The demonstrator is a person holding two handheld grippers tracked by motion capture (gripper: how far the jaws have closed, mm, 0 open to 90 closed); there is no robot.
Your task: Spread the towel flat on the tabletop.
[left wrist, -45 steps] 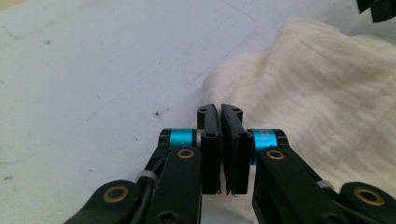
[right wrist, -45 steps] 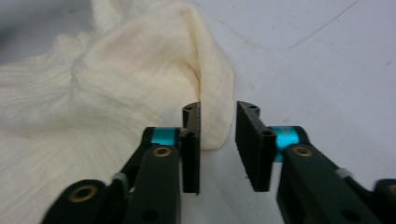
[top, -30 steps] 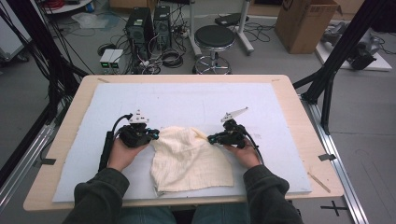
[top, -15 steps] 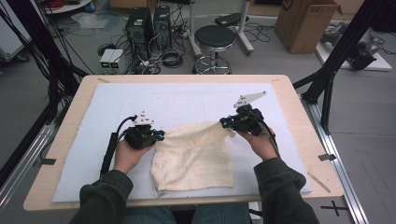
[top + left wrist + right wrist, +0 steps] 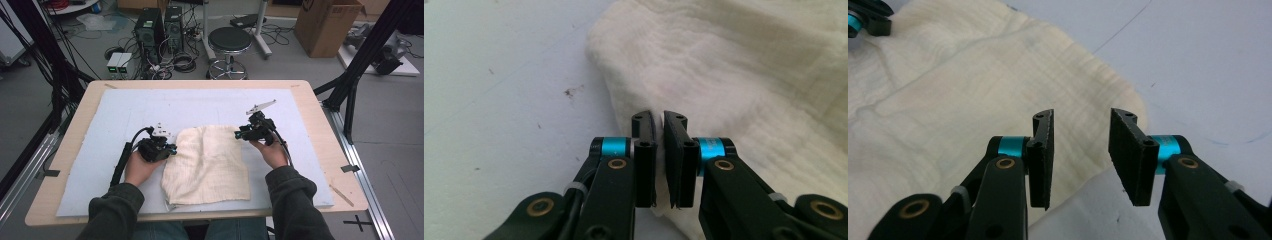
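The cream, ribbed cotton cloth (image 5: 207, 165) lies flat on the pale blue felt mat (image 5: 100, 130) of the wooden table (image 5: 320, 115), near the mat's 6 o'clock edge. At the cloth's 10 o'clock corner the left gripper (image 5: 171, 148) is clenched on a thin fold of fabric. At the 2 o'clock corner the right gripper (image 5: 239, 134) has just been opening; its jaws stand apart above the cloth's edge, gripping nothing.
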